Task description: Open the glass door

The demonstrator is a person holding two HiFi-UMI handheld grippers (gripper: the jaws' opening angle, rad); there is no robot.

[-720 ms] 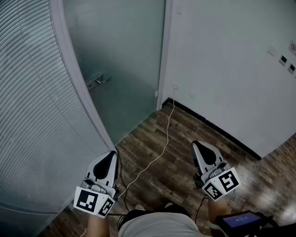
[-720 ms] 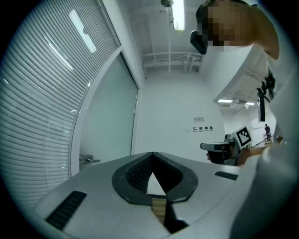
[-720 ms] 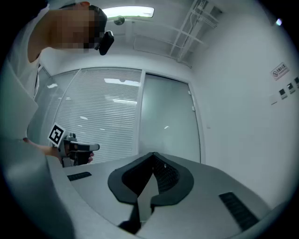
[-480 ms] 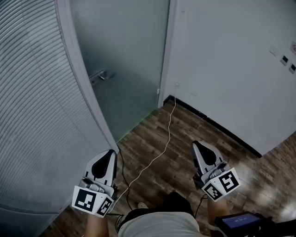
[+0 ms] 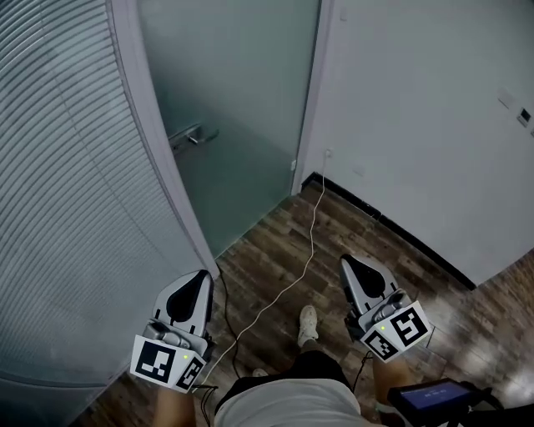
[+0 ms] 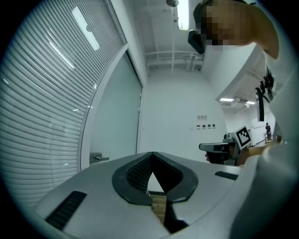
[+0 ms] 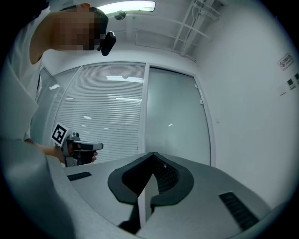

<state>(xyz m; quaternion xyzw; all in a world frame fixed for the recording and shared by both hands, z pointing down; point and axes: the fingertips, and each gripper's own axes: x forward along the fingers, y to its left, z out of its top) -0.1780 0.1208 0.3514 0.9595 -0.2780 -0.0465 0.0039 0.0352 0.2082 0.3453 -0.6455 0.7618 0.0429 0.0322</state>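
Site: office interior | frosted glass door [image 5: 234, 108] with lever handle [image 5: 193, 134] | glass partition, slatted blinds [image 5: 58, 167] | white wall [image 5: 417, 125], switch plates [image 5: 524, 117] | wood-plank floor [image 5: 275, 271], black skirting [image 5: 409, 240] | ceiling strip light [image 7: 126, 7]

Floor [image 5: 359, 246] ahead open; cable [image 5: 313, 225] seemingly trails toward glass door [image 5: 234, 125].

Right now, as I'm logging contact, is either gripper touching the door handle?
No: the head view shows the left gripper and right gripper low over the wooden floor, well apart from the door handle.
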